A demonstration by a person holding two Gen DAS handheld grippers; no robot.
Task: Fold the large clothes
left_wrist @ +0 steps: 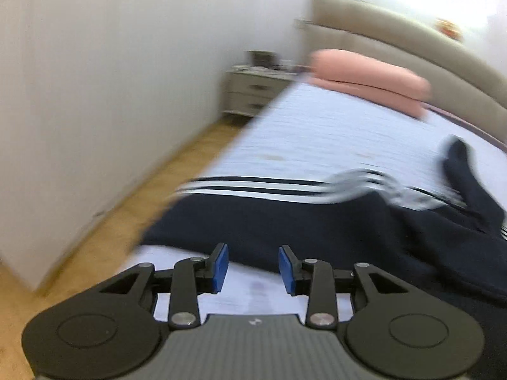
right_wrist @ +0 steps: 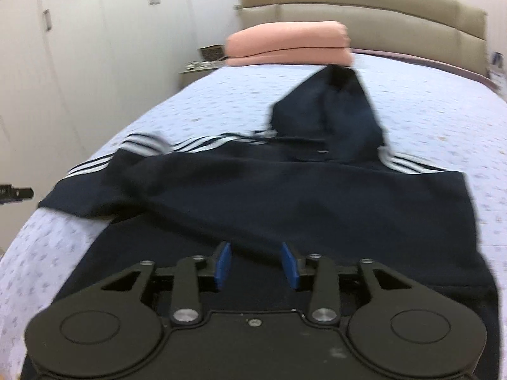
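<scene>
Both tongs, left [left_wrist: 253, 266] and right [right_wrist: 257, 264], gape with nothing in them as I hover over the navy hoodie [right_wrist: 285, 196] spread on the bed [right_wrist: 196, 104], pink blanket [right_wrist: 288, 42] at 12 o'clock.

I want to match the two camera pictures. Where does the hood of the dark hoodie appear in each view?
Left wrist view: the hood is at the far right edge, at mid height, blurred, past the white-striped sleeve.
Right wrist view: the hood is just right of centre, in the upper half, pointing toward the headboard.
Shared landmark: the folded pink blanket at the head of the bed.
</scene>
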